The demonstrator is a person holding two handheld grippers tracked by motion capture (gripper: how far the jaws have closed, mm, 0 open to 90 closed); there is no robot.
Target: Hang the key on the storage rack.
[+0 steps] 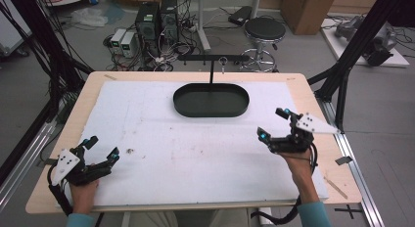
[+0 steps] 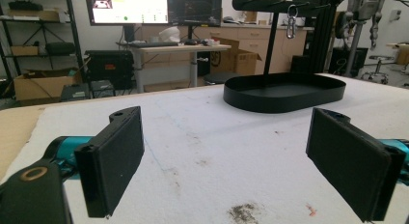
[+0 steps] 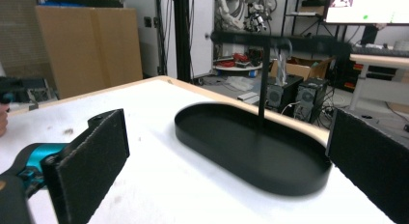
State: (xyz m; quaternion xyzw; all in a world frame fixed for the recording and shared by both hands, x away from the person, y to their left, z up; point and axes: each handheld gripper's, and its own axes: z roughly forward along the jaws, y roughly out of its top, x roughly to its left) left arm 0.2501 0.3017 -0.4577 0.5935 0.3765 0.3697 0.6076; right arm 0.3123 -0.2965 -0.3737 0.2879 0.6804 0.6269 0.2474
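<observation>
A black oval tray (image 1: 186,107) lies at the far middle of the white mat (image 1: 195,153). A thin post rises from it to a black crossbar (image 1: 213,57), and a metal clip (image 1: 222,63) hangs from that bar. My left gripper (image 1: 103,147) rests at the mat's near left, open and with nothing between its pads (image 2: 113,161). It faces the tray (image 2: 284,101) and the clip (image 2: 291,21). My right gripper (image 1: 271,123) hovers at the right, open and bare, near the tray's right end. Its pads (image 3: 89,171) frame the tray (image 3: 241,173).
The mat covers a wooden table (image 1: 303,85). A small dark smudge (image 1: 129,150) marks the mat near my left gripper. Black frame posts (image 1: 352,46) stand at the right, cables (image 1: 39,51) at the left. Beyond the far edge are computers (image 1: 156,19) and a stool (image 1: 264,31).
</observation>
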